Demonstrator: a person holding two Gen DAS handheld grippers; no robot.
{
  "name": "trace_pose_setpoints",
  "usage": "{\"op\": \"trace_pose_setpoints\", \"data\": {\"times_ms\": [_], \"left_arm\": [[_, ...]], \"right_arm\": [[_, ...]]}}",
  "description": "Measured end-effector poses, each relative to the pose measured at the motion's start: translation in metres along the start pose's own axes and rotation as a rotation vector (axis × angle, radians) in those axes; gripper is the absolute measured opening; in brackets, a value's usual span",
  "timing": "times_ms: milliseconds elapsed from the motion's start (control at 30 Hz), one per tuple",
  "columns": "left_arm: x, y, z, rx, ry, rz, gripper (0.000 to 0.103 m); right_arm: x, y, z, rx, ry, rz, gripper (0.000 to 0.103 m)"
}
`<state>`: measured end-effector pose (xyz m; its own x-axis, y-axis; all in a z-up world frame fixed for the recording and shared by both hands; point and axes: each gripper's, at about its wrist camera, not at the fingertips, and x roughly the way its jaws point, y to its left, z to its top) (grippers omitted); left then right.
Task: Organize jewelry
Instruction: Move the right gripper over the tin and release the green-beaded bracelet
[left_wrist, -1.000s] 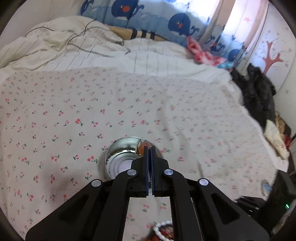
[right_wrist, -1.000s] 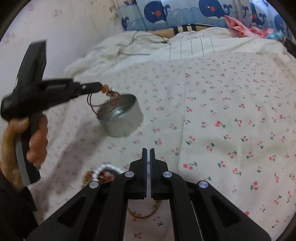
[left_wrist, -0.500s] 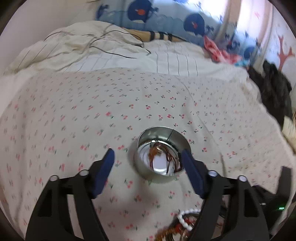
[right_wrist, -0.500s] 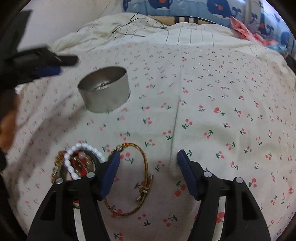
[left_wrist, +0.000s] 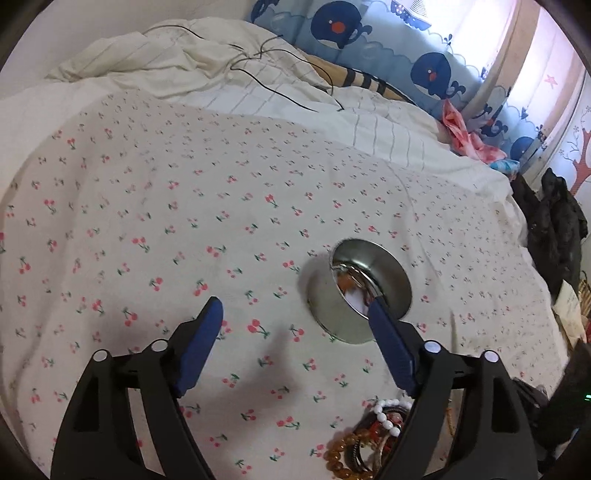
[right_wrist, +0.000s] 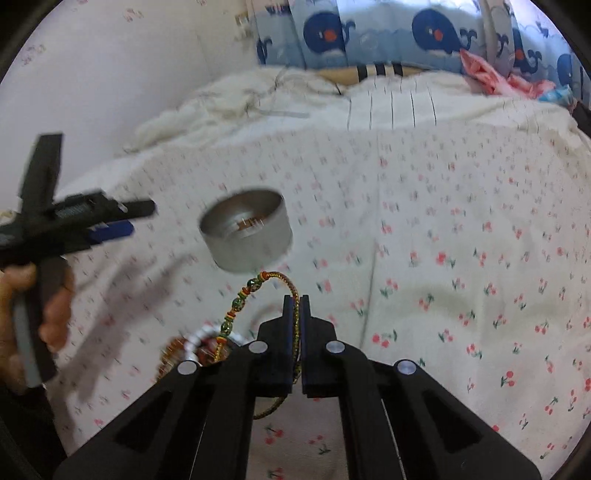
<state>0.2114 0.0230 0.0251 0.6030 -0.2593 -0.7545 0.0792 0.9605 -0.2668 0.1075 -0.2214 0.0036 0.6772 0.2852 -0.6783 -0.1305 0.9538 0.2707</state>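
Observation:
A round metal tin (left_wrist: 364, 291) sits on the cherry-print bedsheet, with a reddish string piece inside; it also shows in the right wrist view (right_wrist: 245, 230). My left gripper (left_wrist: 295, 314) is open and empty, just left of the tin; it shows at the left of the right wrist view (right_wrist: 127, 218). My right gripper (right_wrist: 295, 301) is shut on a gold braided cord bracelet (right_wrist: 273, 280) with green beads, lifted near the tin. A pile of bead bracelets (left_wrist: 373, 435), one white, lies on the sheet close by, and shows in the right wrist view (right_wrist: 192, 345).
A rumpled white duvet (left_wrist: 207, 74) with black cables lies at the back of the bed. Whale-print curtains (right_wrist: 388, 33) hang behind. Dark clothing (left_wrist: 554, 229) is heaped at the bed's right edge.
My left gripper opened, dropped the red string piece into the tin and drew back to the left. My right gripper opened, then shut on the gold cord bracelet and lifted it.

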Motion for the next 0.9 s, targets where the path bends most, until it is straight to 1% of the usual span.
{"op": "trace_pose_setpoints", "data": {"times_ms": [100, 233, 300, 433, 567, 700, 800, 900], "left_arm": [[-0.004, 0.004, 0.003, -0.018, -0.014, 0.005, 0.085], [-0.012, 0.016, 0.009, -0.049, -0.044, 0.018, 0.089], [-0.015, 0.025, 0.012, -0.087, -0.052, 0.022, 0.091], [-0.018, 0.040, 0.016, -0.155, -0.053, 0.006, 0.091], [-0.021, 0.046, 0.019, -0.179, -0.064, -0.002, 0.092], [-0.020, 0.046, 0.019, -0.186, -0.057, -0.008, 0.092], [-0.019, 0.047, 0.020, -0.190, -0.052, -0.011, 0.092], [-0.019, 0.048, 0.020, -0.194, -0.051, -0.012, 0.092]], "right_arm": [[-0.001, 0.003, 0.011, 0.020, -0.015, 0.025, 0.004], [0.012, 0.009, 0.042, 0.045, -0.028, 0.055, 0.004], [0.019, 0.017, 0.056, 0.031, -0.034, 0.059, 0.004], [0.048, 0.035, 0.086, 0.000, -0.014, 0.039, 0.004], [0.082, 0.050, 0.105, -0.037, 0.001, -0.022, 0.004], [0.117, 0.058, 0.111, -0.050, 0.027, -0.067, 0.004], [0.136, 0.061, 0.104, -0.068, 0.067, -0.108, 0.004], [0.146, 0.061, 0.092, -0.076, 0.134, -0.099, 0.004]]}}
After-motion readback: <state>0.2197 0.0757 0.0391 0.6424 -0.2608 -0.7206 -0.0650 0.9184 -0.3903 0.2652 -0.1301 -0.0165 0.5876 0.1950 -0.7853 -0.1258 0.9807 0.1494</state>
